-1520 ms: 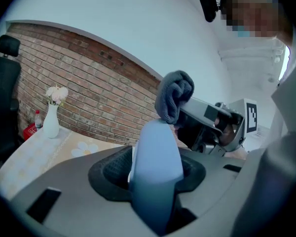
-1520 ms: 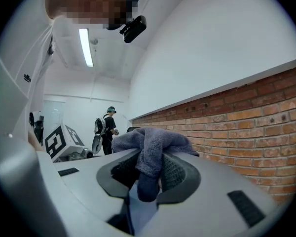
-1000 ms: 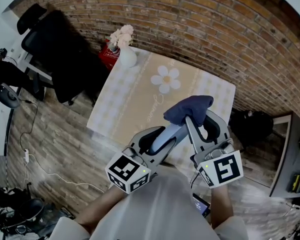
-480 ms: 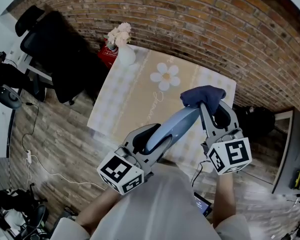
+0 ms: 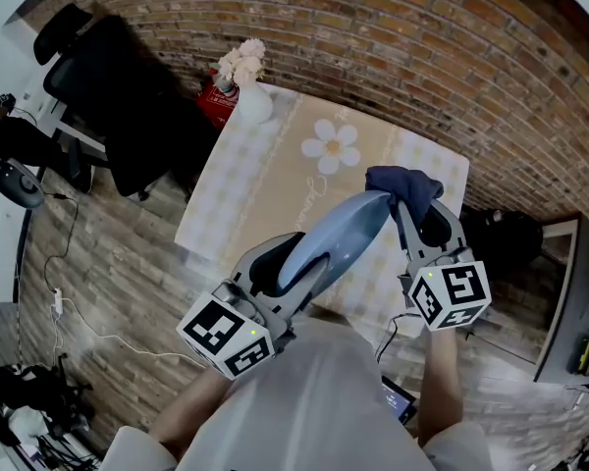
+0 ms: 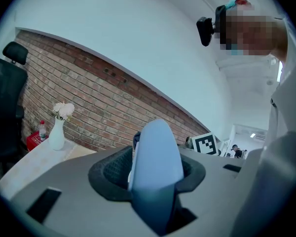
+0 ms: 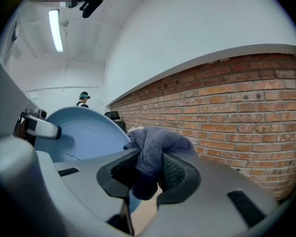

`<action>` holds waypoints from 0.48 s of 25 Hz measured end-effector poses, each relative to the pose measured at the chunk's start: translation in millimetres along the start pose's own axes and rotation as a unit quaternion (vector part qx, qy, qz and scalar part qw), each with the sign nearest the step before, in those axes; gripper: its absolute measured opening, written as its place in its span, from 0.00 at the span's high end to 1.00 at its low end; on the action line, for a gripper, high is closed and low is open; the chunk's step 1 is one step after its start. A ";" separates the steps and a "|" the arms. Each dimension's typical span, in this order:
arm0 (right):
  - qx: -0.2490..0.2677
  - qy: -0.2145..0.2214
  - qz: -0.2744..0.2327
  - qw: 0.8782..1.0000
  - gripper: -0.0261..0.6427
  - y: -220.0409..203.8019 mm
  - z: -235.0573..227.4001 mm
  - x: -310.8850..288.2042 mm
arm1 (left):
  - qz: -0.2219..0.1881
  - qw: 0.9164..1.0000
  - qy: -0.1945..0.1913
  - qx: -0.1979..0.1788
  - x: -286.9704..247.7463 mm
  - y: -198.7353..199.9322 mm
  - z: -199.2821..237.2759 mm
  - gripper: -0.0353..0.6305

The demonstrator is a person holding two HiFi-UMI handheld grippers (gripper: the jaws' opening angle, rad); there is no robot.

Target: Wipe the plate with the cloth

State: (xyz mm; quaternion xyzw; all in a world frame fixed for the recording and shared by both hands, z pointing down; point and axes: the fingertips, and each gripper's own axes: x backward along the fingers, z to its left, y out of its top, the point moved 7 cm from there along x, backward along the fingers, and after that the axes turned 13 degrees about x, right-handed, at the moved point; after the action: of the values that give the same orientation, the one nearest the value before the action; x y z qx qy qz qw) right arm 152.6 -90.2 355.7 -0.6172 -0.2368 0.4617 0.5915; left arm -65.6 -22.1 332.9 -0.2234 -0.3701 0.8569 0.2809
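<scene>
pale blue, the plate [image 5: 336, 235] hangs in the air above the table [image 5: 255, 199]. it is turned nearly edge-on to the head view, its near rim clamped between the closed-down jaws of the left gripper [image 5: 275, 275]. at the plate's far rim sits the dark blue cloth [image 5: 404, 186]. it is bunched and pinched tight in the right gripper [image 5: 424, 226], whose jaws are drawn in on it with a wad standing out past them.

a second ago the cloth lay over the plate's upper face, nearer its middle. now it has slid out to the far rim and off to the plate's right, and the plate has swung more edge-on. we read that as one wiping stroke run out to the edge, so the wiping is under way, not done.

whether cloth and plate touch at this instant we cannot tell. the head view has them meeting at the rim, while the right gripper view shows the plate's face beside the cloth but not the contact itself. the plate's underside is hidden from us. beyond the plate, at the table's far corner, stands a white vase [image 5: 252, 104] of flowers.
</scene>
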 end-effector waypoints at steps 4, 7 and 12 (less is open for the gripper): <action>-0.005 -0.002 0.015 1.000 0.79 -11.1 2.3 -4.9 | -0.004 1.000 0.000 -0.001 2.3 2.5 1.6 0.69; -0.004 -0.002 0.028 1.000 0.79 -19.8 2.8 -8.1 | -0.011 1.000 0.001 0.001 4.2 4.9 1.3 0.69; -0.011 -0.002 0.049 0.999 0.79 -34.8 3.6 -9.5 | -0.022 1.000 -0.001 0.004 3.8 11.5 1.6 0.69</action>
State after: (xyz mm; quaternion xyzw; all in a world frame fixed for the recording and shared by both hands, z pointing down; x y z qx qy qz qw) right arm 154.0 -89.8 391.9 -0.6337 -0.2122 0.4885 0.5611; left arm -73.0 -27.0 324.5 -0.2133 -0.3719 0.8521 0.3001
